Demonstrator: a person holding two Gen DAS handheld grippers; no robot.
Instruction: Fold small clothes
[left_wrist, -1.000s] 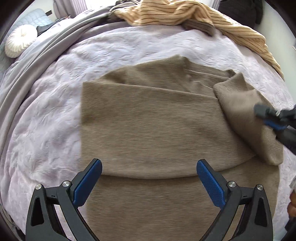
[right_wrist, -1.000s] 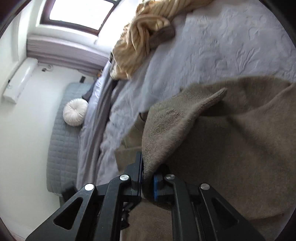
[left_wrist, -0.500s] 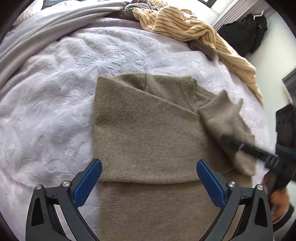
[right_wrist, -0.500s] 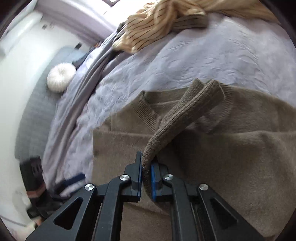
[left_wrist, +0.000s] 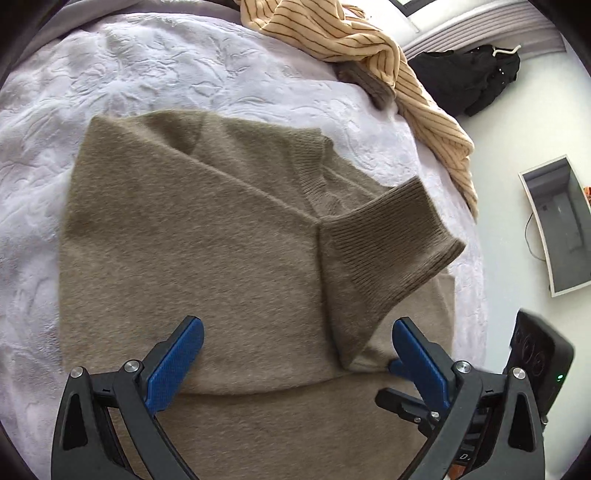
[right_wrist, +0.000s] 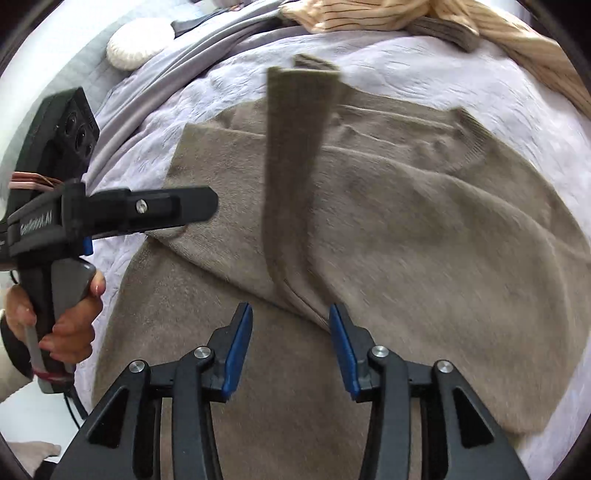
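Note:
A taupe knit sweater (left_wrist: 207, 236) lies on the pale bedspread, its left side folded over the body. Its ribbed sleeve (left_wrist: 388, 243) lies across the right part of the body. In the right wrist view the sweater (right_wrist: 424, 229) fills the middle and the sleeve (right_wrist: 295, 155) is blurred, dropping onto it. My left gripper (left_wrist: 295, 350) is open and empty, just above the sweater's near part; it also shows in the right wrist view (right_wrist: 207, 203). My right gripper (right_wrist: 291, 332) is open and empty, just behind the sleeve; part of it shows in the left wrist view (left_wrist: 406, 402).
A tan striped garment (left_wrist: 354, 40) is heaped at the bed's far edge, a grey-brown piece (left_wrist: 369, 83) beside it. A round white cushion (right_wrist: 136, 46) and grey sheet (right_wrist: 177, 70) lie far left. Dark clothes (left_wrist: 469, 74) and a monitor (left_wrist: 557, 225) are beyond the bed's right side.
My right gripper has opened and let go of the sleeve, which now drops onto the sweater body. Both grippers have swung rightward over the sweater.

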